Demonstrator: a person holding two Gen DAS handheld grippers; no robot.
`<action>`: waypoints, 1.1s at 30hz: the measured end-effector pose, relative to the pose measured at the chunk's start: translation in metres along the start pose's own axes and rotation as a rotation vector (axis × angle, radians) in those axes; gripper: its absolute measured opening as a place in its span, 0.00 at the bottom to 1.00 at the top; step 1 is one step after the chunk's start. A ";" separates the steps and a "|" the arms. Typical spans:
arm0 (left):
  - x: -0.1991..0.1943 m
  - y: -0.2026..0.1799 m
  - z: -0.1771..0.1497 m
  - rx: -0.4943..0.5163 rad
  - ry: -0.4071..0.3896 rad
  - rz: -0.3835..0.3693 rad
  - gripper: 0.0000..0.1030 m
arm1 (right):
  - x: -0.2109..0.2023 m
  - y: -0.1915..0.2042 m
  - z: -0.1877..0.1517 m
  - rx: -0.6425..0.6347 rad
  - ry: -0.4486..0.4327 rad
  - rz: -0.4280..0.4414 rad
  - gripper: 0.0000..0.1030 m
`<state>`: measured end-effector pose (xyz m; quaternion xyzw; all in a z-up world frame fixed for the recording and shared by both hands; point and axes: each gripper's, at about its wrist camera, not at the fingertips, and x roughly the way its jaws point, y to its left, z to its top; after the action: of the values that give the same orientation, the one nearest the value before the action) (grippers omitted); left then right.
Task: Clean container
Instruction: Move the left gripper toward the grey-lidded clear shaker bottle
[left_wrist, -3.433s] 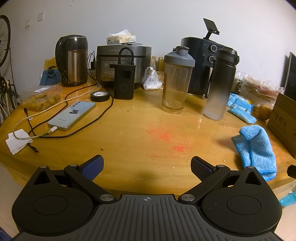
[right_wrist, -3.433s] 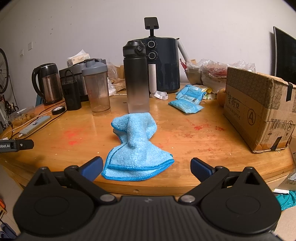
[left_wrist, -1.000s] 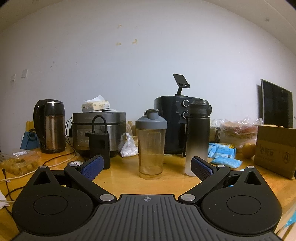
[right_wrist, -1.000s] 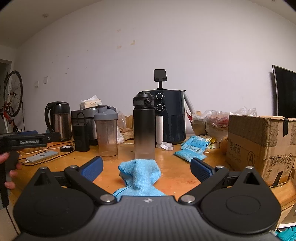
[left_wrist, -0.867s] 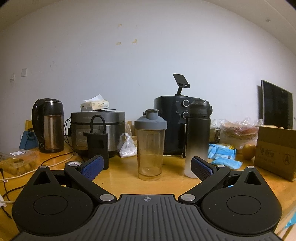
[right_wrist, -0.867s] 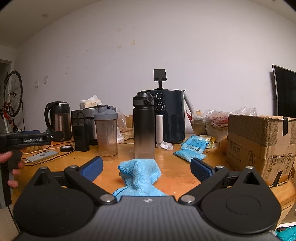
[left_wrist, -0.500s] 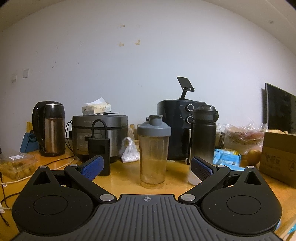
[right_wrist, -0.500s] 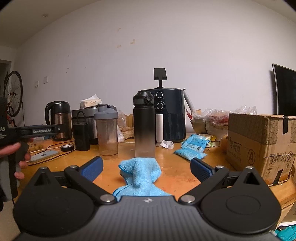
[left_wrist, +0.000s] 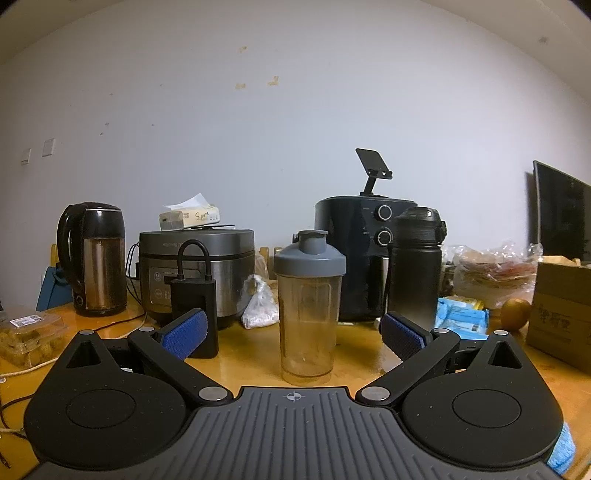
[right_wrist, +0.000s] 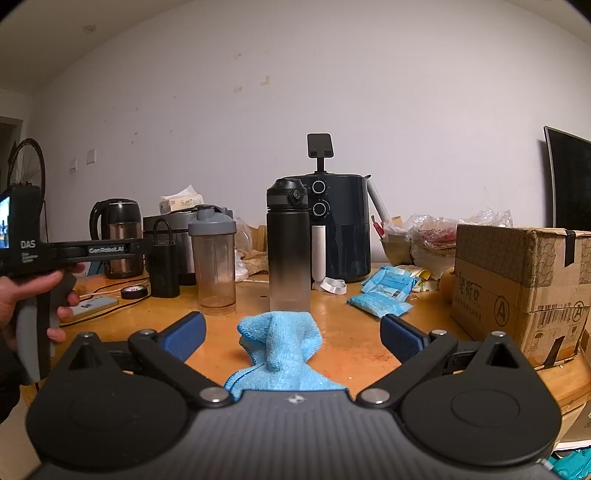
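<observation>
Since the earlier frames, both grippers have dropped from a downward-looking pose to a level one close above the wooden table, and the left unit has advanced toward the shaker bottle.

Left gripper: held level, jaws wide apart and empty, with the shaker bottle standing upright between and just beyond the blue pads. A black water bottle stands upright to the shaker's right.

Right gripper: level, jaws wide apart and empty. A blue cloth lies bunched on the table between its fingers; contact cannot be confirmed.

In the right wrist view, a hand grips the left unit's handle at the far left edge.
</observation>
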<state>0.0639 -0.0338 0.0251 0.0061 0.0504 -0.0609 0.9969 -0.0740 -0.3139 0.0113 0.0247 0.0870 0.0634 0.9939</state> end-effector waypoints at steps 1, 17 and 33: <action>0.002 0.000 0.000 0.001 0.001 0.000 1.00 | 0.000 0.000 0.000 0.001 0.001 -0.001 1.00; 0.031 -0.006 0.005 0.018 0.011 0.002 1.00 | 0.002 -0.003 -0.001 0.011 0.010 -0.002 1.00; 0.055 -0.008 0.012 0.023 0.010 0.001 1.00 | 0.001 -0.003 -0.003 0.015 0.020 0.002 1.00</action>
<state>0.1188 -0.0486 0.0319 0.0178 0.0548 -0.0610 0.9965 -0.0730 -0.3168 0.0084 0.0316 0.0975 0.0639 0.9927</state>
